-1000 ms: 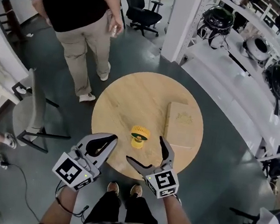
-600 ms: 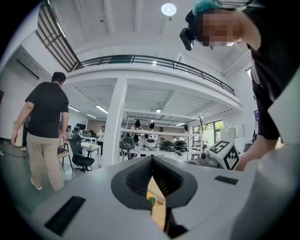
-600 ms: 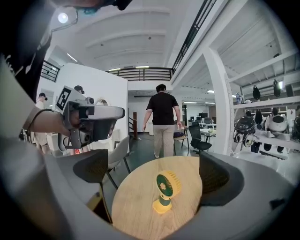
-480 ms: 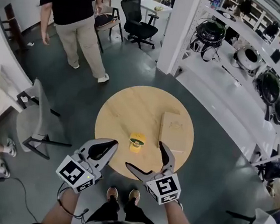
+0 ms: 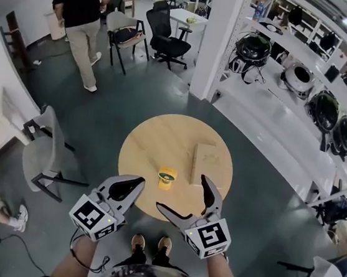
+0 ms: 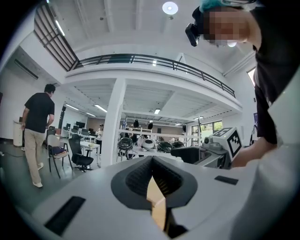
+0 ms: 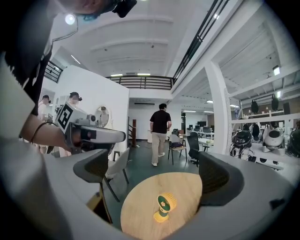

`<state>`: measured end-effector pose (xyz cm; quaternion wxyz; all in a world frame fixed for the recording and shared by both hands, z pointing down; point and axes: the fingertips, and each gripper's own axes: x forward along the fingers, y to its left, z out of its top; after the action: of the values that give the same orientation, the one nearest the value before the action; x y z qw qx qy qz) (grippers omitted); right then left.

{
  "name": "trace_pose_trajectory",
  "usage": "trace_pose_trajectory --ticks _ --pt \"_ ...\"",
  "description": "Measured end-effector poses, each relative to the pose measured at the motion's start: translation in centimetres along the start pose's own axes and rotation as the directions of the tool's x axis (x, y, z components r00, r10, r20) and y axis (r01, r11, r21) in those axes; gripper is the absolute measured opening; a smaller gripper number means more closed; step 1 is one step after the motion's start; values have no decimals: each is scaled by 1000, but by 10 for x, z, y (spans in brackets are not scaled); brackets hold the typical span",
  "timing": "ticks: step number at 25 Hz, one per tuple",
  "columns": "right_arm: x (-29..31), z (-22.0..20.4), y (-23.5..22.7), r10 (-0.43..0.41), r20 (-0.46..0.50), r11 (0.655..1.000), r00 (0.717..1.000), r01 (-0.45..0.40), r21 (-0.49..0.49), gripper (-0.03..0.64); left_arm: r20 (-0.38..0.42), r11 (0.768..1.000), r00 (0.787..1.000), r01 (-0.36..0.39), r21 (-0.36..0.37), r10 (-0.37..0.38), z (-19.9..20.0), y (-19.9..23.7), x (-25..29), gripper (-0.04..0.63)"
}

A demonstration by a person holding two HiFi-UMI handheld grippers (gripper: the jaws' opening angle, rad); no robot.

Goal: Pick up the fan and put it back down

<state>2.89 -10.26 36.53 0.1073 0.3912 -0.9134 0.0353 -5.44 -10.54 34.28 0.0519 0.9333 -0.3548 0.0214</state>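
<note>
Yellow-and-green fan [image 5: 167, 178] stands upright on the round wooden table [image 5: 154, 142], ahead of and below both grippers; right gripper [image 5: 183, 194], jaws spread, frames it squarely; left gripper [image 5: 135, 181], jaws pressed together, holds nothing.

Bare table [image 5: 144, 147] surrounds the fan [image 5: 167, 178]; flat box [image 5: 204, 164] lies rightward.
</note>
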Motion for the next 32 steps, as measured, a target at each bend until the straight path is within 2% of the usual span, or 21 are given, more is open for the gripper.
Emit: trace_pose_trajectory --ticks 17,20,23,27,32 --pt "-4 12 6 32 19 998 999 -31 -58 579 11 1000 1000 -6 16 5 9 -2 2 17" --pt "-3 16 6 27 39 997 999 -24 -78 536 11 1000 1000 -4 19 4 13 -1 2 17" --pt "-3 21 2 9 77 996 997 -3 -86 461 13 1000 1000 -1 22 0 15 -1 4 17" --pt "-2 21 1 9 76 996 997 -2 -88 404 12 1000 1000 3 25 -4 16 1 8 17" --pt "0 25 -3 -9 92 996 996 17 -82 299 14 1000 1000 7 27 -8 19 4 12 17"
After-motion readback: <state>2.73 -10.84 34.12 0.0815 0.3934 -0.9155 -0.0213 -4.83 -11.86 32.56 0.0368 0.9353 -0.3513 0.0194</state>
